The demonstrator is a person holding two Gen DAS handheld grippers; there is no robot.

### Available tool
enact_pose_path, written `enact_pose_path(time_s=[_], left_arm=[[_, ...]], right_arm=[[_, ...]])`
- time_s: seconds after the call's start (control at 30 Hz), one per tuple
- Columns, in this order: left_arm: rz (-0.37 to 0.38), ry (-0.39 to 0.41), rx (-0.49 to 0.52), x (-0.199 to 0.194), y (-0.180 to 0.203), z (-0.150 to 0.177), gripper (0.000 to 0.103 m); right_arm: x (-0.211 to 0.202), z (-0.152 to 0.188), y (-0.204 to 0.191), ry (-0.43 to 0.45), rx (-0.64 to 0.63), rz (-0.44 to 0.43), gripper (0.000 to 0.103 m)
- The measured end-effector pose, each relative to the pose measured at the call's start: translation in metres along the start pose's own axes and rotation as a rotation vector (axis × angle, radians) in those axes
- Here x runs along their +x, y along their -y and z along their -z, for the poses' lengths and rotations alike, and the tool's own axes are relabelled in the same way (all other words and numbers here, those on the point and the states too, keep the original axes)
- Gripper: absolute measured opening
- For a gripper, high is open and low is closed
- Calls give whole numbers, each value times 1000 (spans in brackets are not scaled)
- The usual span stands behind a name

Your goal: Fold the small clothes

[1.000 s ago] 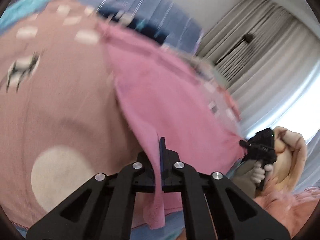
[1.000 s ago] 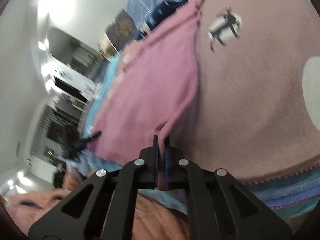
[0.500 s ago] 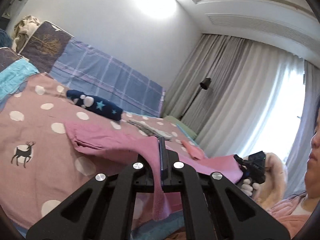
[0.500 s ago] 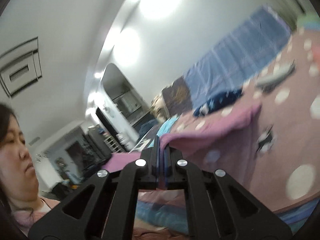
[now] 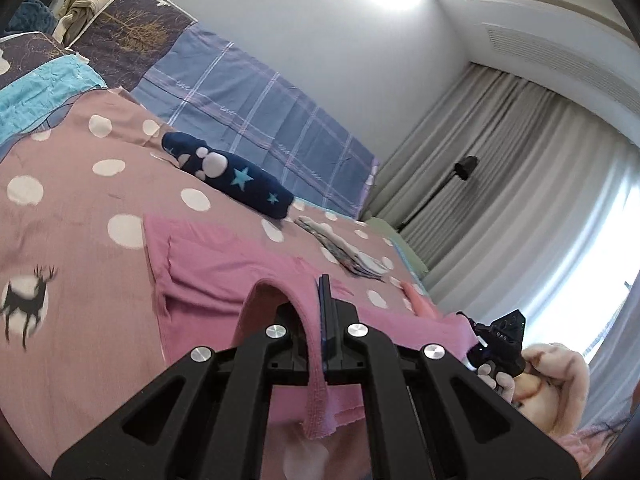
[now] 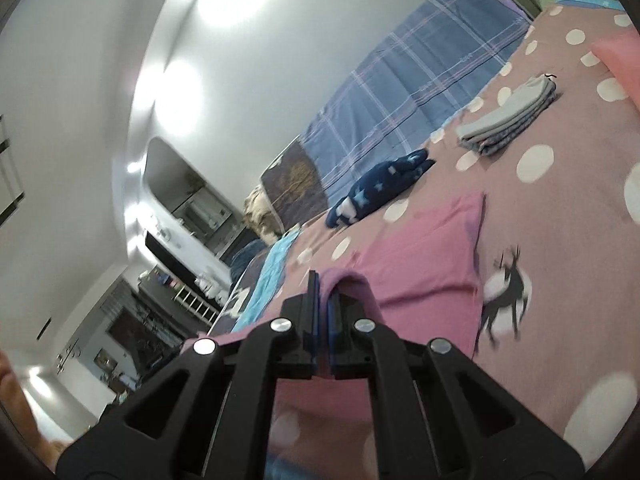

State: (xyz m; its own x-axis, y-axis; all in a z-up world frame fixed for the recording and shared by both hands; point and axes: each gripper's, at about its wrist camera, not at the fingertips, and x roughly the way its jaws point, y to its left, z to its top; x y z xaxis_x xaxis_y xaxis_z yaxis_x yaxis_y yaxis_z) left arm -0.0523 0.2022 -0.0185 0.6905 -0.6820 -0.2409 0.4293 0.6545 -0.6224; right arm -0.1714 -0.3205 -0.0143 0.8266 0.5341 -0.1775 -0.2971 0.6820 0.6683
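A pink garment (image 5: 208, 268) lies spread on the polka-dot bedspread (image 5: 80, 240); its far edge rests flat and its near edge is lifted. My left gripper (image 5: 320, 312) is shut on one near corner of it, with cloth hanging below the jaws. My right gripper (image 6: 324, 304) is shut on the other near corner of the pink garment (image 6: 424, 264). The right gripper also shows in the left wrist view (image 5: 496, 340), held by a hand at the garment's far right end.
A rolled navy star-print garment (image 5: 232, 180) lies beyond the pink one. A folded grey stack (image 6: 508, 116) and a pink folded piece (image 6: 620, 60) lie farther along the bed. Plaid pillows (image 5: 256, 108) line the wall. Curtains and a floor lamp (image 5: 460, 172) stand behind.
Both grippers have drawn the pink garment's near edge back and down toward the bed's near side; the cloth now lies flatter on the bedspread. Both stay shut on it.
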Motion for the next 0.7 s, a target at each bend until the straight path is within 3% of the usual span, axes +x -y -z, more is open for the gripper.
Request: enact_pose_path(time_s=[0.23,0.33,0.53,0.63,0.7], left_arm=[[-103,-48,-17,84,-35,-59,2],[-175,-84,-29,129,-61,-72,2],[-362,-270,-132,216,-146,-43,2],[-319,-251,-184,215,-161,-36,5],[-303,-241,-194,208,-162,-39,6]], right_arm=[[83,-57,28,-19,11,81,3],[126,-76,44,-43,-8,166,3],[209,-74,123,-170,69,342,4],[230,-56,156,-222,100,391,4],[231,-50,164,-224,107,376,4]])
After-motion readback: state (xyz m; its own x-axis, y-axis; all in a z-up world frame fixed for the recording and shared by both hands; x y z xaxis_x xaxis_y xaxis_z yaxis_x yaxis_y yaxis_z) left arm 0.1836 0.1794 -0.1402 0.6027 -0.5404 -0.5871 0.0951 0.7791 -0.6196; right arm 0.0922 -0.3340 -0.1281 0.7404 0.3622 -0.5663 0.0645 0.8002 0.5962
